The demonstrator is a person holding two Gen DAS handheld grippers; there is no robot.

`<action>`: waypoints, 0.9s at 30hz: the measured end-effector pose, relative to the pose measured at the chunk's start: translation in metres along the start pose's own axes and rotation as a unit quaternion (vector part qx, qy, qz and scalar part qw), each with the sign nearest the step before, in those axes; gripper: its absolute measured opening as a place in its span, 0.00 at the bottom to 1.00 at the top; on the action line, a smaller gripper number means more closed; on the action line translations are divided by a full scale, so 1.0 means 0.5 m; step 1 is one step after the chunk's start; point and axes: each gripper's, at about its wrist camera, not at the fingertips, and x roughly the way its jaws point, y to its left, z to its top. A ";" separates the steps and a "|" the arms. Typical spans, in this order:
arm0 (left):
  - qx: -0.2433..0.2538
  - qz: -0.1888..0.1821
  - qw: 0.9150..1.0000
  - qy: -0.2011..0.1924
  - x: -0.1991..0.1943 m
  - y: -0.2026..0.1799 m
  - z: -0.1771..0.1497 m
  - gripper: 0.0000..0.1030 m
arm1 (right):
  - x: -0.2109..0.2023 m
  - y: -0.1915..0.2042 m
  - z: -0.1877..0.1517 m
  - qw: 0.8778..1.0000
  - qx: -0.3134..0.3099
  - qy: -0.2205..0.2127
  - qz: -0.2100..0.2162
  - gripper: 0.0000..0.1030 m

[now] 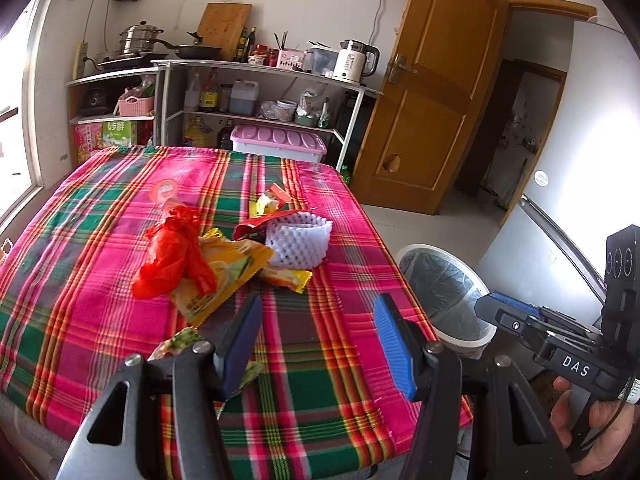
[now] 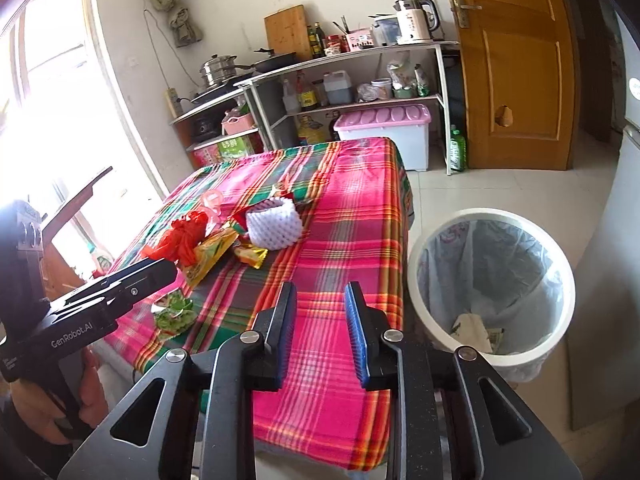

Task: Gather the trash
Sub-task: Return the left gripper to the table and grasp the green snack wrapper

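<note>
Trash lies piled mid-table on the plaid cloth (image 1: pixel 100 200): a red plastic bag (image 1: pixel 172 256), a yellow snack wrapper (image 1: pixel 224 276), a white foam net (image 1: pixel 300 244) and a red wrapper (image 1: pixel 256 228). A green wrapper (image 1: pixel 180 340) lies on the cloth beside my left gripper's left finger. My left gripper (image 1: pixel 318 320) is open over the cloth's near part, nothing between its pads. My right gripper (image 2: pixel 320 300) hovers open and empty above the table's near right edge, beside the white bin (image 2: pixel 492 214). The bin, lined with a clear bag, holds crumpled paper (image 2: pixel 476 328).
The bin (image 1: pixel 464 344) stands on the tiled floor at the table's right side. Behind the table are metal shelves (image 1: pixel 260 68) with pots, bottles and a kettle, a pink-lidded box (image 1: pixel 280 140) and a wooden door (image 1: pixel 432 80). A window is at left, a fridge (image 2: pixel 624 200) at right.
</note>
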 end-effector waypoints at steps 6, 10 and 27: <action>-0.027 0.028 0.999 -0.007 -0.030 0.055 -0.022 0.66 | 0.017 0.034 -0.008 1.000 -0.014 0.012 0.015 0.32; -0.045 0.049 0.998 -0.002 -0.032 0.092 -0.036 0.67 | 0.028 0.038 -0.011 1.000 -0.014 0.019 0.019 0.32; -0.141 0.058 0.985 0.083 0.057 0.163 -0.102 0.67 | 0.080 0.047 -0.010 0.999 -0.021 0.040 0.026 0.32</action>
